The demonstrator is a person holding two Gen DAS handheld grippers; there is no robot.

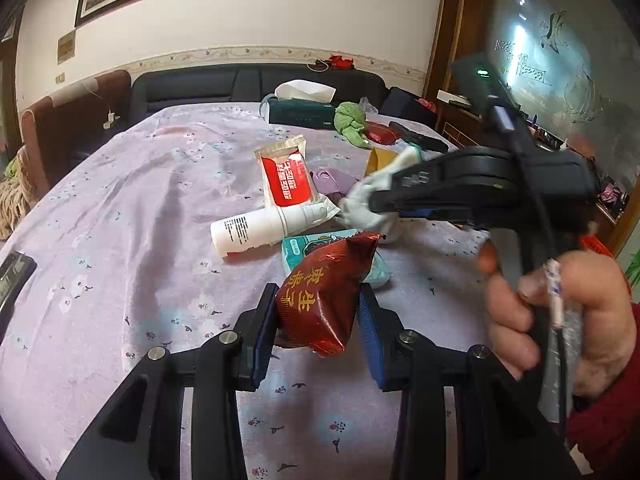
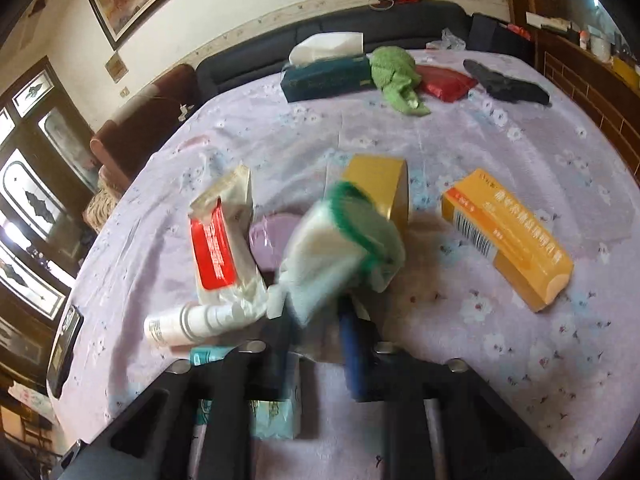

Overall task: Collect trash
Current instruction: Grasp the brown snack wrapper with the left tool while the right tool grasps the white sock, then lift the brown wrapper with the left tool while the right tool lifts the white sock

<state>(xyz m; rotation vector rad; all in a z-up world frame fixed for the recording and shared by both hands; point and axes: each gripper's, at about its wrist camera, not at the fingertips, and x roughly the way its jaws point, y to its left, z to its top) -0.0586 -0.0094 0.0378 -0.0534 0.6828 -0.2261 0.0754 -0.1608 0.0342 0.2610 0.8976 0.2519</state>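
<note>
Your round table under a lilac flowered cloth (image 1: 120,208) lies mostly bare on its left and near sides; the clutter sits at centre and along the far edge. Your left gripper (image 1: 318,320) pinches a crinkled dark-red foil snack packet (image 1: 324,300) between its blue pads, the packet's long axis tilting up and to the right, lifted just above a teal wrapper (image 1: 304,246). Your right gripper (image 2: 316,320), held from the right by your hand (image 1: 560,316) and angled downward, is clamped on a crumpled white plastic bag with a green rim (image 2: 340,240), blurred, over the table's centre beside a white spray bottle (image 1: 260,226).
</note>
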